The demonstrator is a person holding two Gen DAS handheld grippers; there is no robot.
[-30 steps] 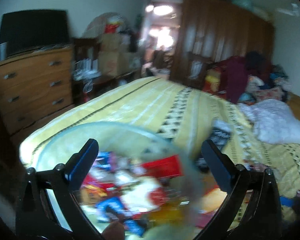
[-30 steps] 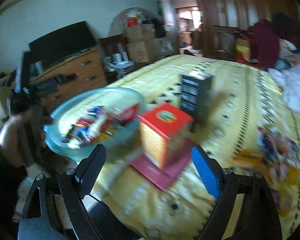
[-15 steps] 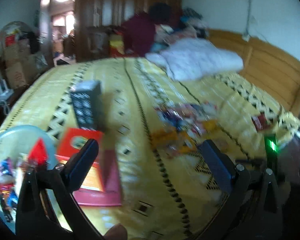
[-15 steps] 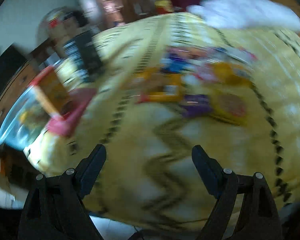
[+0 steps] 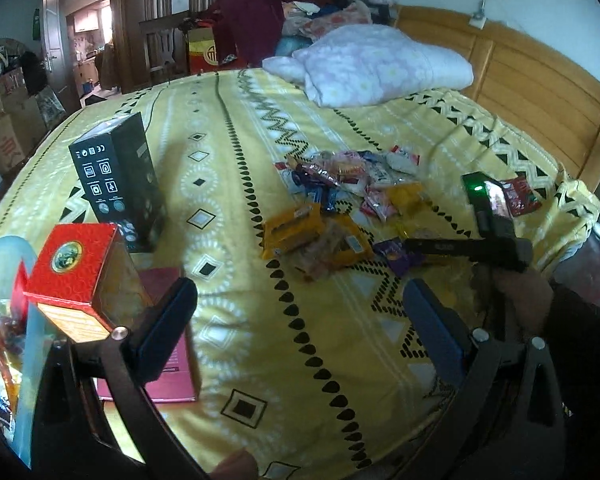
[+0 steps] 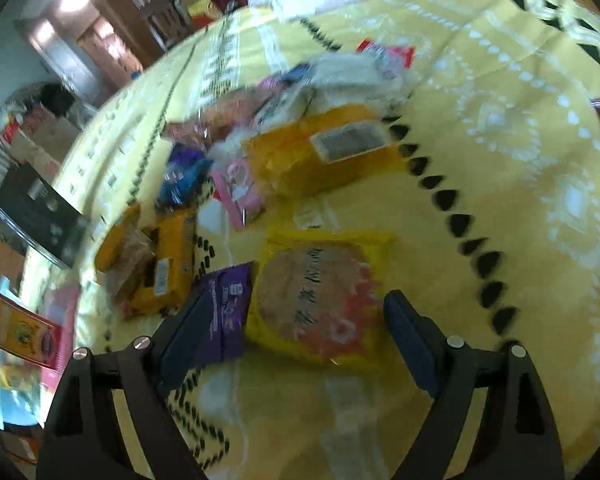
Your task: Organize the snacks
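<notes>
My left gripper [image 5: 300, 328]: swung from bowl [image 5: 4, 256] toward snack pile [image 5: 340, 200]. My right gripper [image 6: 296, 336]: closed in, now over yellow packet [image 6: 316, 296], beside purple packet [image 6: 228, 304].

1. My work surface is a bed [image 5: 260, 360] under a yellow patterned cover.
2. A snack pile [image 5: 340, 208] lies mid-bed.
3. Left of the pile stand a black box [image 5: 116, 176] and a red box [image 5: 80, 280].
4. Beyond the pile rests a folded quilt [image 5: 380, 64].

- snack packets [image 5: 348, 200] lie loosely heaped mid-bed, yellow, red, purple wrappers overlapping
- yellow round-cake packet [image 6: 316, 296] lies flat at the heap's near edge; purple packet [image 6: 228, 308] touches it
</notes>
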